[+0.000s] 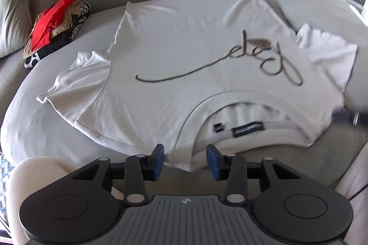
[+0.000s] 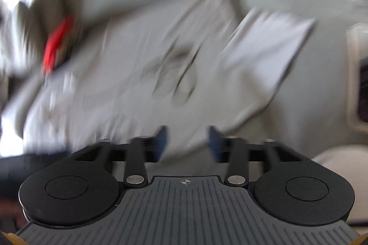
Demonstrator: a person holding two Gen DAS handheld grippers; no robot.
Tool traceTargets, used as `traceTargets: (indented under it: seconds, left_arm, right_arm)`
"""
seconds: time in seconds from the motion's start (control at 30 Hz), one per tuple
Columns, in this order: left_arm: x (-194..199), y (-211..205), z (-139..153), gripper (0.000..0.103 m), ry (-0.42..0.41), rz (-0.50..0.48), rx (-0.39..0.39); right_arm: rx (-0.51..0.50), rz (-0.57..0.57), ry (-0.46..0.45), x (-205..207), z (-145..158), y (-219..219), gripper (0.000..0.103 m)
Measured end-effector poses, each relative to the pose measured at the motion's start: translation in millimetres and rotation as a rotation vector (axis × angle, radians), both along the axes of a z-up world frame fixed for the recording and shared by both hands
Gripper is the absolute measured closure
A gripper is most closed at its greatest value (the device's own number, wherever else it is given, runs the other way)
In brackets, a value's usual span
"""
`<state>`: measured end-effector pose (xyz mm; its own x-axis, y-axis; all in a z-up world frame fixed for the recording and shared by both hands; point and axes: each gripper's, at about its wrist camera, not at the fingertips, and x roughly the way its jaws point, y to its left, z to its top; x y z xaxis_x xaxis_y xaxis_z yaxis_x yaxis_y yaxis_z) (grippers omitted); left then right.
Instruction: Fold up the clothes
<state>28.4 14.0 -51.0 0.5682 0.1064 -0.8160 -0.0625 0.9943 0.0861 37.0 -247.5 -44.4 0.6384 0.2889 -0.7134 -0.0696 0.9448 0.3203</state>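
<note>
Grey sofa cushions point(image 1: 57, 130) fill the background, and a white T-shirt point(image 1: 184, 42) lies spread flat on them, front up, with a dark cursive print across the chest. Its collar is nearest to the camera and both short sleeves are stretched out to the sides. At the far left corner of the seat sits a pile of clothes point(image 1: 57, 26) — red, beige and black-and-white pieces. The left gripper point(image 1: 185, 159) hovers just at the collar edge; its blue pads stand apart and the fabric edge shows between them, but they do not press on it. The right wrist view is strongly blurred. The right gripper point(image 2: 187, 143) is also released — its jaws are wide apart, over the shirt's near edge.
</note>
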Motion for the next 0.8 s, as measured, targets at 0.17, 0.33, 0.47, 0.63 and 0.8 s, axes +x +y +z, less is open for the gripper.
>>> traceTargets:
  seconds: [0.17, 0.33, 0.47, 0.63, 0.8]
  left_arm:
    - [4, -10, 18, 0.04, -0.036, -0.044, 0.002]
    - [12, -14, 22, 0.039, -0.047, -0.027, 0.027]
    - [16, -15, 18, 0.039, -0.019, -0.015, 0.016]
    - [21, -17, 10, 0.039, 0.013, -0.021, 0.018]
    - [24, -15, 6, 0.038, 0.021, -0.015, 0.012]
  right_arm:
    - [0.088, -0.263, -0.068, 26, 12, -66, 0.049]
    - [0.139, -0.4, -0.05, 62, 3, -105, 0.051]
    - [0.187, -0.455, -0.014, 89, -12, -121, 0.053]
    - [0.222, -0.481, 0.01, 112, -28, -132, 0.066]
    - [0.262, -0.472, 0.003, 125, -38, -138, 0.094]
